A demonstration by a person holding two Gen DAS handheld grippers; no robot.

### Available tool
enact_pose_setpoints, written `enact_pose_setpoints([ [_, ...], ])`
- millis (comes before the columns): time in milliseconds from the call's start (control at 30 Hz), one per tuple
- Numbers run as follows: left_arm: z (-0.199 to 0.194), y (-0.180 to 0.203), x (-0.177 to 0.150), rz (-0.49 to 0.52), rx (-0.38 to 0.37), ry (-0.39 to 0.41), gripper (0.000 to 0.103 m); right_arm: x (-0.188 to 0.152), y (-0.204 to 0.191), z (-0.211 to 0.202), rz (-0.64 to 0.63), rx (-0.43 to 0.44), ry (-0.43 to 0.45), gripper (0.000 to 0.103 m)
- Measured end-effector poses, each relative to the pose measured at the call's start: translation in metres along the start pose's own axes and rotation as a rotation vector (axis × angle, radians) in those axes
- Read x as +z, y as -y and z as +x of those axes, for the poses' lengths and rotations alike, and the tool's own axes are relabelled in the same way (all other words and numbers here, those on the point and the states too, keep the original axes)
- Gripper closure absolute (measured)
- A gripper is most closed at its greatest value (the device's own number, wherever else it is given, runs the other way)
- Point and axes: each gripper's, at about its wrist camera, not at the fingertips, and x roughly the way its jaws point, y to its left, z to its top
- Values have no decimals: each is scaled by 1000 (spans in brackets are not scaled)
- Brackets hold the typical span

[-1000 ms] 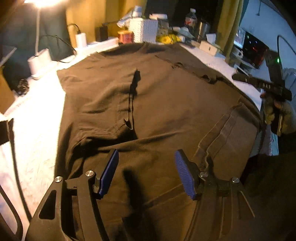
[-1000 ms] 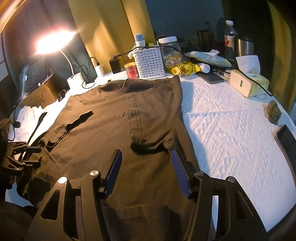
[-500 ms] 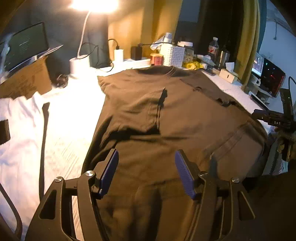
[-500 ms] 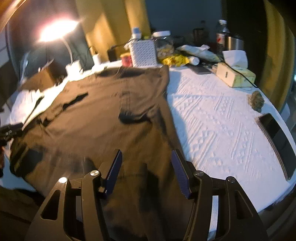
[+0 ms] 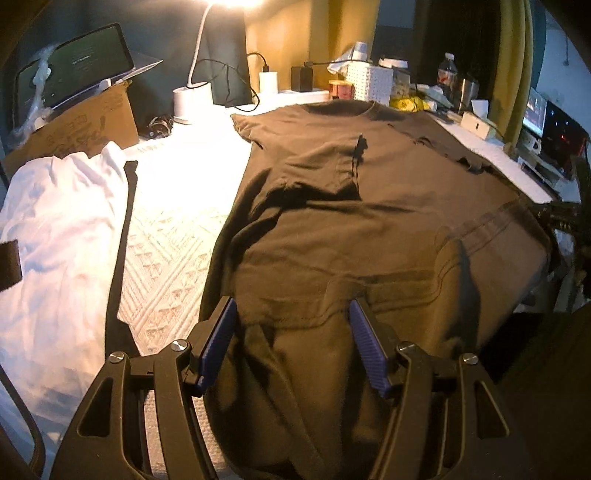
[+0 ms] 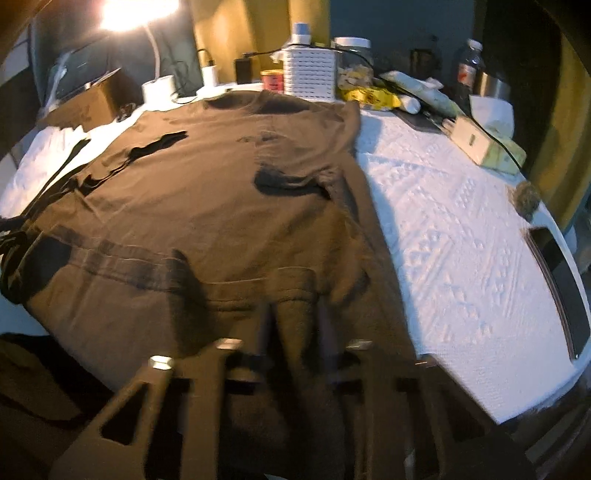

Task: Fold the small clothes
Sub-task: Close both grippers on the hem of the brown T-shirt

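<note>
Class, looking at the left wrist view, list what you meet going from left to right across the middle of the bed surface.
White garment → white textured bedspread → brown T-shirt → right hand-held gripper at the far edge.

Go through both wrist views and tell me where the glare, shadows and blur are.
Left wrist view: desk lamp blows out at the top and washes the white bedspread; sharp shadows lie in the folds of the brown T-shirt. Right wrist view: lamp glare at top left, motion blur smears the right gripper and the fabric around it. Both bend at the edges.
</note>
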Motion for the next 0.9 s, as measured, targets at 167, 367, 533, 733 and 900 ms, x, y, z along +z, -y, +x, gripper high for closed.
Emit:
enact_pose_setpoints([
  [167, 3, -1, -6, 10, -21, -23, 59, 1, 0, -4, -2, 13, 23, 96],
  [367, -5, 1, -6, 17, -35, -1, 98, 7, 15, -20, 51, 19, 74, 96],
  [533, -10, -4, -6, -27, -37, 22, 98, 5, 21, -19, 80, 16, 82, 96],
  [733, -3, -12, -11, -68, 27, -24, 96, 4, 24, -20, 86, 8, 90, 96],
  [900, 2, -7, -10, -67, -5, -20, 60, 5, 23, -18, 89, 21, 89, 96],
])
